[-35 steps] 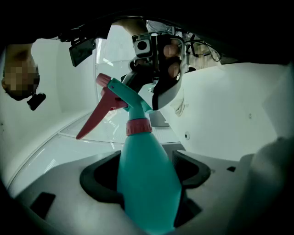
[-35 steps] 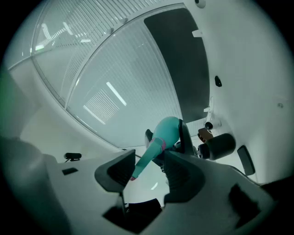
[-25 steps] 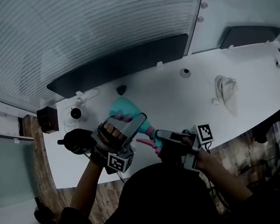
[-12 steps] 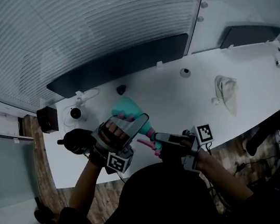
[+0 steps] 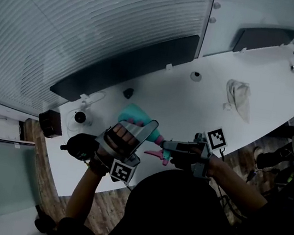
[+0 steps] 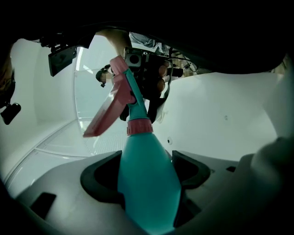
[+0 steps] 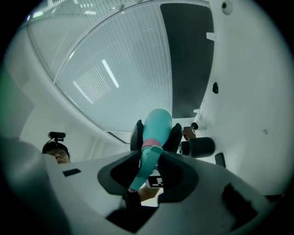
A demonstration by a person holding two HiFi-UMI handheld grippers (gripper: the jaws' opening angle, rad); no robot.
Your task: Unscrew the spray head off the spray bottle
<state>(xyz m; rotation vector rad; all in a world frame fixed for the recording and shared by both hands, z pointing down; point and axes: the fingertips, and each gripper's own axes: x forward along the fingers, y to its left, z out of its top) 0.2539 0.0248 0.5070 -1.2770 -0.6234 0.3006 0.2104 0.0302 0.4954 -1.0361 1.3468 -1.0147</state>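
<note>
Low at the centre of the head view, above the white table [image 5: 264,77], the left gripper [image 6: 147,183] clamps the teal plastic spray bottle [image 6: 147,174], while the right gripper [image 7: 149,169] closes its jaws around the pink-and-teal spray head [image 6: 120,94] (pink collar seated on the neck).

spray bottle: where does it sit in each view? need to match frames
Head view: spray bottle left of centre, body in the left gripper, spray head toward the right gripper.
Left gripper view: bottom centre, clamped between the jaws, head pointing up.
Right gripper view: centre, head between the closing jaws, gaps either side.
Shared landmark: white table.
</note>
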